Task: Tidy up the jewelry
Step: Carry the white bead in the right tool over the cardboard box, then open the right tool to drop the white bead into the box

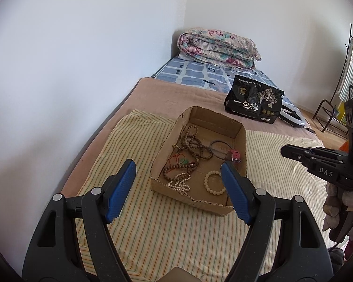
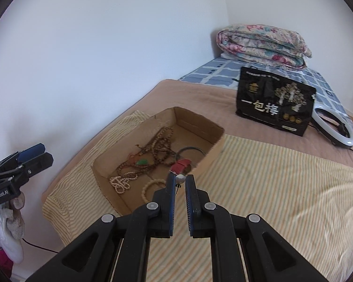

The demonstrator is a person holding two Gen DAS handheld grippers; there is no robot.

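A shallow cardboard box (image 1: 243,150) (image 2: 212,153) lies on a striped cloth on the bed. It holds brown bead strings (image 1: 193,143) (image 2: 161,145), white bead strings (image 1: 180,181) (image 2: 121,181), a cream bead bracelet (image 1: 213,183) (image 2: 150,186), a dark bangle (image 1: 220,148), a red watch strap (image 1: 235,156) (image 2: 180,165) and a green pendant (image 2: 142,162). My left gripper (image 1: 178,167) is open and empty above the box's near end. My right gripper (image 2: 180,179) is shut on a pearl stud earring (image 2: 180,178), beside the box's right wall. It shows in the left wrist view (image 1: 285,150).
A black snack bag (image 1: 254,99) (image 2: 274,102) stands behind the box. A white ring light (image 2: 334,127) lies to its right. A folded floral quilt (image 1: 217,47) (image 2: 262,44) lies at the bed's far end. A white wall runs along the left. A metal rack (image 1: 327,115) stands on the floor at right.
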